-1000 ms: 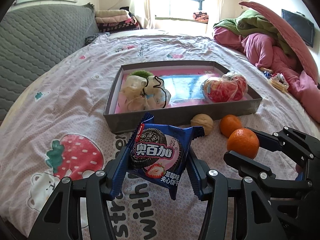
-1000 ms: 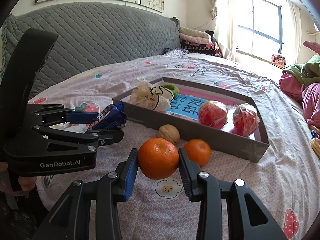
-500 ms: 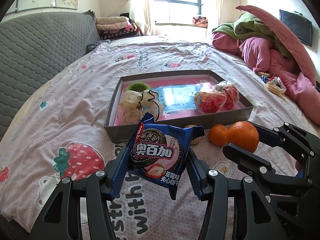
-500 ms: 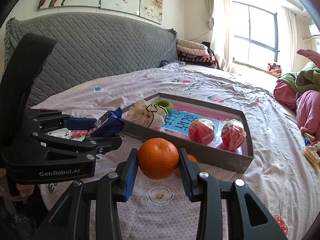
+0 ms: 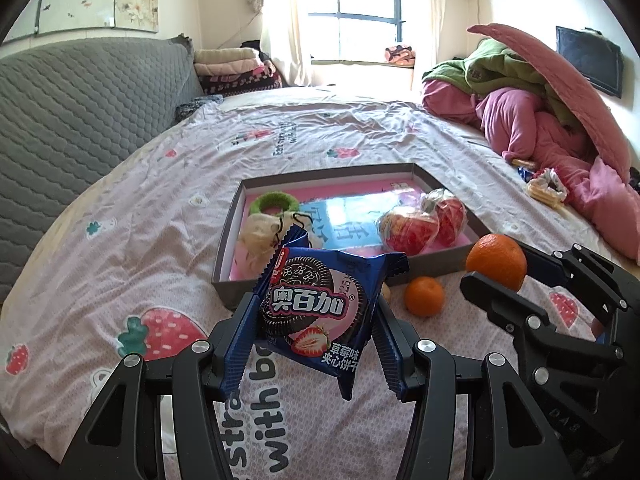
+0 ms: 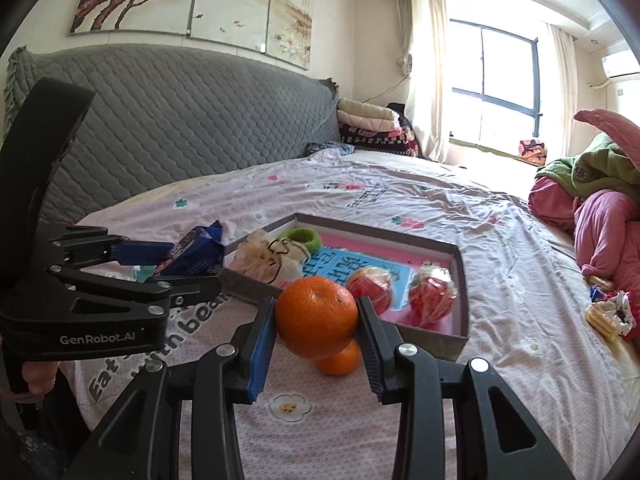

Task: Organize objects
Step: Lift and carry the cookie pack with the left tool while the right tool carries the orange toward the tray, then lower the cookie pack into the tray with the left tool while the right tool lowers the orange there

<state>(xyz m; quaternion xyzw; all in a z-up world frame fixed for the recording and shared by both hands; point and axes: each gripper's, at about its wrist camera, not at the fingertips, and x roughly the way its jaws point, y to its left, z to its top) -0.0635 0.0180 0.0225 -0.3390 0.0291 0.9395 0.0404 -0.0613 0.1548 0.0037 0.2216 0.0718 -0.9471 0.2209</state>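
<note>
My left gripper [image 5: 314, 314] is shut on a blue cookie packet [image 5: 320, 304], held in the air above the bedsheet, short of the grey tray [image 5: 436, 266]. My right gripper [image 6: 316, 320] is shut on an orange [image 6: 316, 316], also lifted, near the tray's front wall [image 6: 428, 340]. In the left wrist view the same orange [image 5: 496, 260] shows at the right in the right gripper [image 5: 494, 270]. A smaller orange [image 5: 424, 296] lies on the sheet in front of the tray. The tray holds two wrapped apples [image 5: 408, 228], a cloth pouch [image 5: 264, 232] and a green ring [image 5: 274, 202].
A walnut [image 5: 386, 291] peeks out behind the packet. A grey quilted headboard [image 6: 180, 128] runs along the left. A pile of pink and green bedding [image 5: 540, 120] lies at the right, with small snacks [image 5: 546, 190] beside it. A hand [image 6: 38, 376] holds the left gripper.
Both grippers have risen with their loads, so the tray and the small orange sit lower and farther in the views. Grips are unchanged.
</note>
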